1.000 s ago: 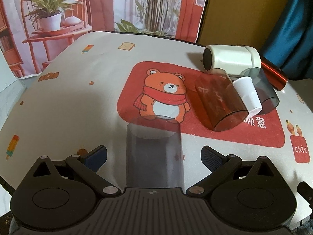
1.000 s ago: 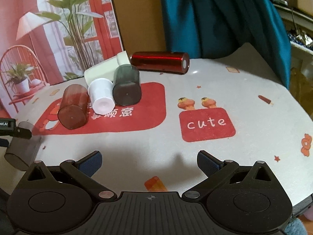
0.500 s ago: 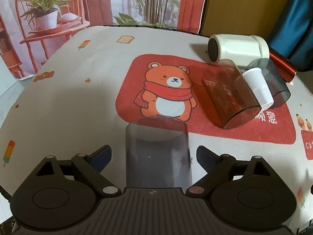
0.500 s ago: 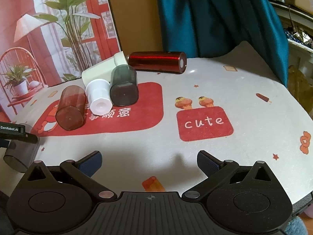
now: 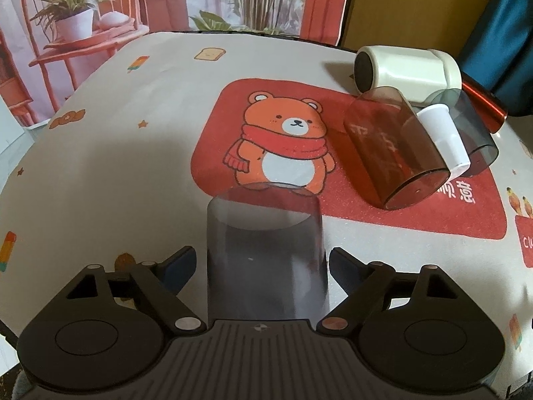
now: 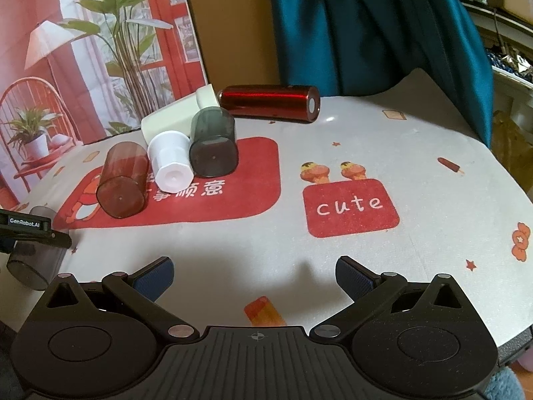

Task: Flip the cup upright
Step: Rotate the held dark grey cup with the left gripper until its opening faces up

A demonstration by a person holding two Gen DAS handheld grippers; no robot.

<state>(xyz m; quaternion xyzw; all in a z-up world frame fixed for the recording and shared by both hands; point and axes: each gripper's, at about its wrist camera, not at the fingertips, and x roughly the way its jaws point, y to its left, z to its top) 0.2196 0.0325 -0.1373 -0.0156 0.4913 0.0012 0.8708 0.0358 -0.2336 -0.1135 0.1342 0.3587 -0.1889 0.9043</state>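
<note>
Now: smoky grey cup (image 5: 263, 260) lies on its side between my left gripper (image 5: 263, 266) fingers, jaws spread, pads not touching.
Right gripper (image 6: 255, 276) hangs open, holding nothing; brown cup (image 6: 123, 181) at its 10 o'clock.

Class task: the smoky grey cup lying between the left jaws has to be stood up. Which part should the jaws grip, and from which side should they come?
Grip the grey cup across its round side wall at mid-length. It lies on its side pointing away from the left gripper, whose open jaws already flank it, so close in from both sides.
</note>
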